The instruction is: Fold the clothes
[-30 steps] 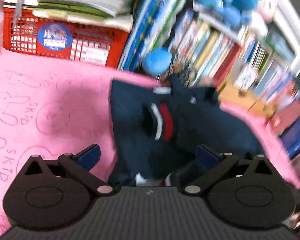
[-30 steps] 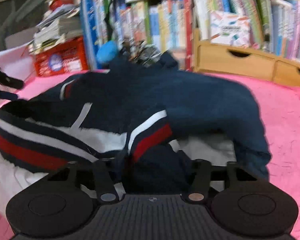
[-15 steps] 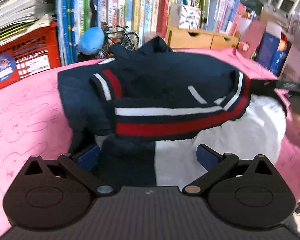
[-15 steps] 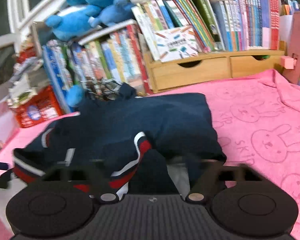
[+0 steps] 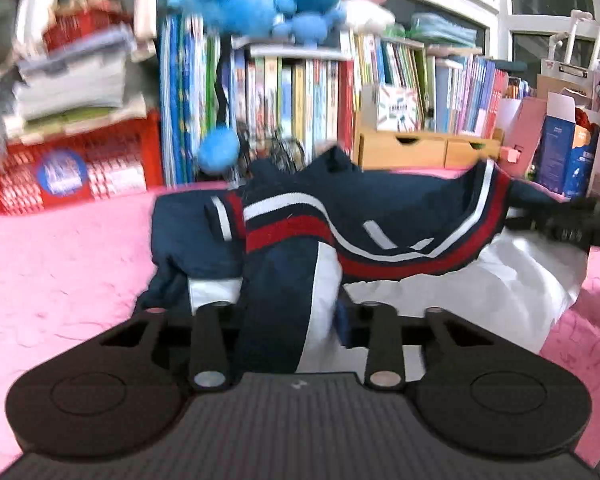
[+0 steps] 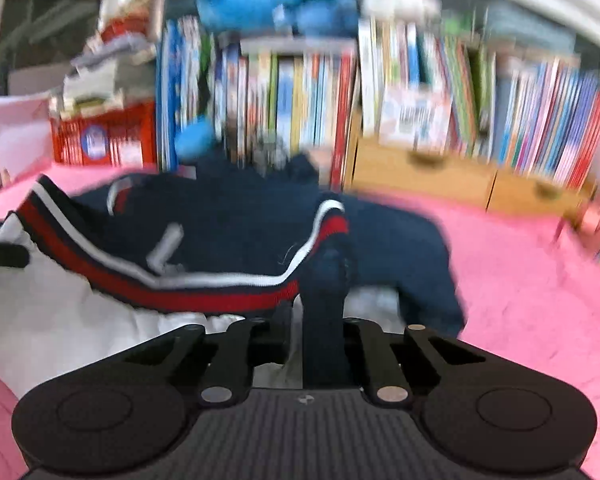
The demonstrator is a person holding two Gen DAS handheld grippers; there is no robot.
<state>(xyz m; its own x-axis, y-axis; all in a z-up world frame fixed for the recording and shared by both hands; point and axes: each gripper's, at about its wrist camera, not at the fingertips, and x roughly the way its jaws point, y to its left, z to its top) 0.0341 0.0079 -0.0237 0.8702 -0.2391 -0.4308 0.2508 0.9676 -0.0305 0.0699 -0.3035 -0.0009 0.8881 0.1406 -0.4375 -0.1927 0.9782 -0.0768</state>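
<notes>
A navy garment (image 5: 380, 208) with red and white stripes and a white lower part lies bunched on the pink blanket (image 5: 60, 264). My left gripper (image 5: 288, 320) is shut on a fold of the garment at its near left edge. My right gripper (image 6: 320, 328) is shut on a navy fold of the same garment (image 6: 228, 232) at its near right edge. The striped hem hangs stretched between the two. The right gripper also shows at the right edge of the left wrist view (image 5: 556, 220), and the left gripper at the left edge of the right wrist view (image 6: 0, 256).
A full bookshelf (image 5: 300, 96) with blue plush toys (image 5: 260, 4) on top stands behind the blanket. A red crate (image 5: 72, 168) with stacked papers is at back left. Wooden drawers (image 5: 424, 148) and boxes (image 5: 564, 148) stand at back right.
My left gripper has closed on the garment's edge; it was open half a second ago. Both grippers have lifted the striped hem, and both views have swung to face the bookshelf.
</notes>
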